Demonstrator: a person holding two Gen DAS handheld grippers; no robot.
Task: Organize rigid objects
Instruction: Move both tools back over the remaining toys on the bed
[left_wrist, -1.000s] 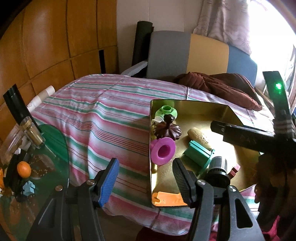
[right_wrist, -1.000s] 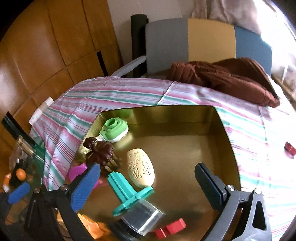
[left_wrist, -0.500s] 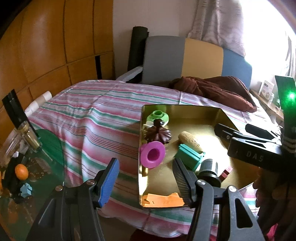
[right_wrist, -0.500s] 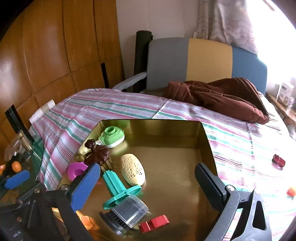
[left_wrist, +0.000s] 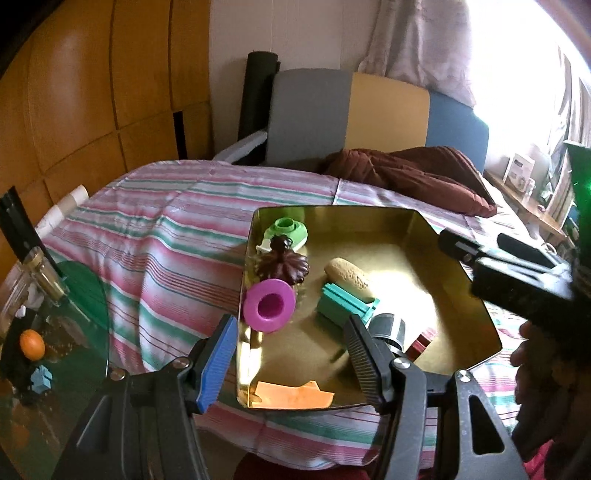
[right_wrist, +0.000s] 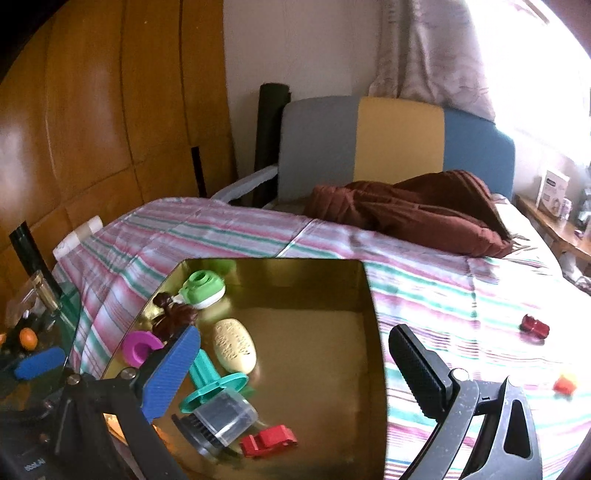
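A gold tray (left_wrist: 458, 266) (right_wrist: 375, 332) lies on the striped bedspread. In it are a green piece (right_wrist: 203, 288), a brown flower-shaped piece (left_wrist: 282, 260), a pink cup (left_wrist: 267, 304), a beige oval (right_wrist: 234, 345), a teal spool (right_wrist: 210, 380), a clear cylinder (right_wrist: 221, 413), a red block (right_wrist: 267, 439) and an orange flat piece (left_wrist: 291, 395). My left gripper (left_wrist: 290, 363) hangs open and empty over the tray's near left corner. My right gripper (right_wrist: 293, 371) is open and empty above the tray's near side. It also shows at the right of the left wrist view (left_wrist: 487, 243).
A small red toy (right_wrist: 533, 326) and an orange-yellow one (right_wrist: 563, 384) lie on the bedspread right of the tray. A glass side table (left_wrist: 85, 295) at the left holds an orange ball (left_wrist: 32, 343) and a blue piece (left_wrist: 40, 378). Brown cloth (left_wrist: 406, 177) lies by the chair.
Both grippers have drawn back and risen from the tray, the right one more, so the tray sits lower and farther in both views. The jaws keep the same width.
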